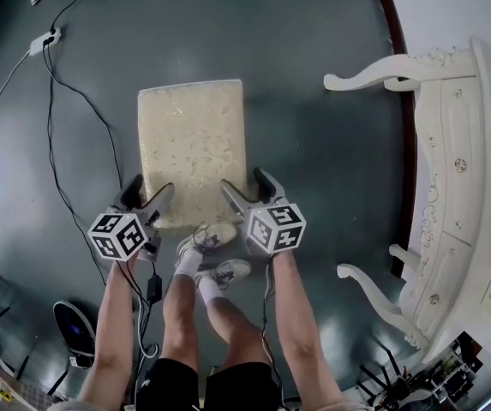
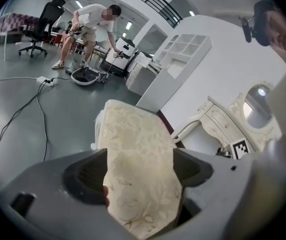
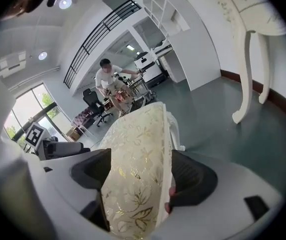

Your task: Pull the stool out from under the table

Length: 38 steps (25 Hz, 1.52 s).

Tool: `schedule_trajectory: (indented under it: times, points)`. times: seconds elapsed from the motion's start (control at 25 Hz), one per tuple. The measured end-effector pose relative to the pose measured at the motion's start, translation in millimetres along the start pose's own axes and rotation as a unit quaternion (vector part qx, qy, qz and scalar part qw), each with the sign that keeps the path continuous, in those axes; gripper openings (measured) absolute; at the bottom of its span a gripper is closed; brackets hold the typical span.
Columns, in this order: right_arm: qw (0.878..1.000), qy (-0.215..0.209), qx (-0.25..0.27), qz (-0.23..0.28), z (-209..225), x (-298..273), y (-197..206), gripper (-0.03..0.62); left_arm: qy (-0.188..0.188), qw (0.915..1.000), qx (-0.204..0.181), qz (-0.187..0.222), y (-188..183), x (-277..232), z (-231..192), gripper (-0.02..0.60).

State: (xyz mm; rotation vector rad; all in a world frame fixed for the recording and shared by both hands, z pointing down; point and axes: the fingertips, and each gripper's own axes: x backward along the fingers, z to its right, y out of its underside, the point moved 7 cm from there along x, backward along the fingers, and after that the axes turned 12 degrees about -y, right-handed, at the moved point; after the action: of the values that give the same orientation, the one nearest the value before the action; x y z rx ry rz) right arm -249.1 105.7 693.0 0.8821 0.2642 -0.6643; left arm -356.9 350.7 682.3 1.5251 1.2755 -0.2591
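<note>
The stool point(image 1: 192, 144), with a cream floral cushion, stands on the grey floor well left of the white ornate table point(image 1: 461, 169), fully out from under it. My left gripper point(image 1: 149, 198) is shut on the cushion's near left corner. My right gripper point(image 1: 247, 187) is shut on the near right corner. In the left gripper view the stool cushion point(image 2: 135, 149) fills the gap of the left gripper point(image 2: 140, 171), touching both jaws. The right gripper view shows the same stool cushion point(image 3: 140, 154) clamped in the right gripper point(image 3: 138, 181). The stool's legs are hidden.
Curved table legs point(image 1: 380, 71) jut out at the right. Black cables point(image 1: 55, 152) and a power strip point(image 1: 44, 41) lie on the floor at left. The person's shoes point(image 1: 212, 251) stand just behind the stool. A seated person point(image 2: 95, 24) and an office chair point(image 2: 40, 26) are far off.
</note>
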Motion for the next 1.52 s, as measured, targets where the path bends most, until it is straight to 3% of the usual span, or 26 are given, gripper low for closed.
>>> schedule_trajectory:
  times: [0.48,0.84,0.96,1.2,1.52]
  points:
    - [0.995,0.066,0.024,0.069,-46,97,-104,0.376,0.065,0.9915,-0.109,0.031,-93,44,118,0.410]
    - [0.979,0.151,0.029,0.135,-88,206,-161,0.376,0.129,0.9704,-0.195,0.060,-160,97,235,0.403]
    - [0.969,0.188,0.033,0.157,-104,250,-173,0.376,0.159,0.9583,-0.227,0.069,-173,116,283,0.396]
    - [0.945,0.255,0.036,0.202,-132,346,-190,0.376,0.232,0.9260,-0.285,0.085,-181,157,384,0.378]
    - [0.895,0.352,0.025,0.274,-182,472,-189,0.375,0.333,0.8764,-0.338,0.086,-174,215,496,0.338]
